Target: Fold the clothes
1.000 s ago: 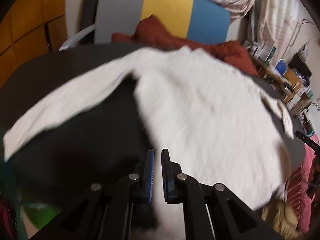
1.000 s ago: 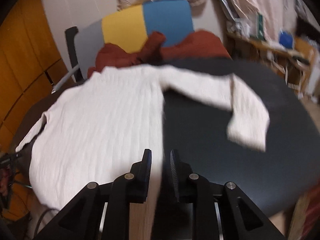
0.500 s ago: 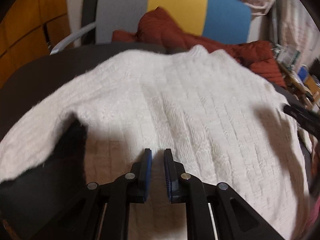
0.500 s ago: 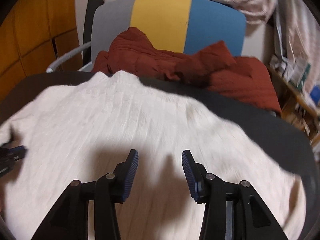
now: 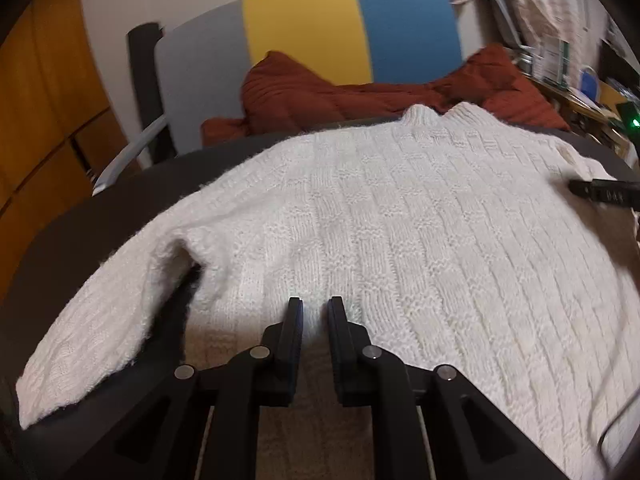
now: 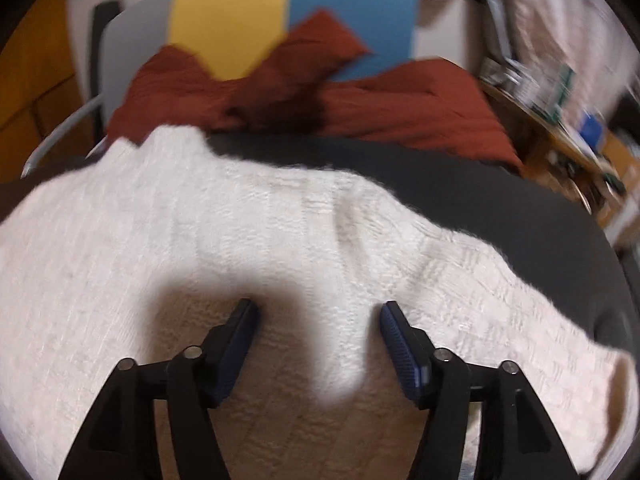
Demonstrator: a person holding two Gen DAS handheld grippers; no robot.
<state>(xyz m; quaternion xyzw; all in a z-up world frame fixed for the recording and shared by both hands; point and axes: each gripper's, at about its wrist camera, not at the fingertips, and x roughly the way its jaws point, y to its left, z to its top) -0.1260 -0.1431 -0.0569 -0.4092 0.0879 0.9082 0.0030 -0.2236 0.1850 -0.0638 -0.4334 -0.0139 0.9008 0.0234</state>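
Note:
A white knit sweater (image 5: 400,216) lies spread flat on a dark round table (image 5: 100,216), collar toward the far edge, one sleeve (image 5: 92,320) running out to the left. My left gripper (image 5: 314,308) hovers low over the sweater's left body, jaws nearly together with a narrow gap and nothing between them. My right gripper (image 6: 318,312) is wide open just above the sweater (image 6: 200,220) near its right shoulder; the right sleeve (image 6: 520,304) runs off to the right. The right gripper's tip also shows in the left wrist view (image 5: 604,192).
A chair with a grey, yellow and blue back (image 5: 320,28) stands behind the table with a rust-red garment (image 5: 340,96) heaped on it. A cluttered shelf (image 5: 568,56) stands at the right. Orange cabinet doors (image 5: 36,100) are at the left.
Both grippers have moved forward and down over the sweater. The right gripper's jaws have opened wide. The left jaws have parted slightly.

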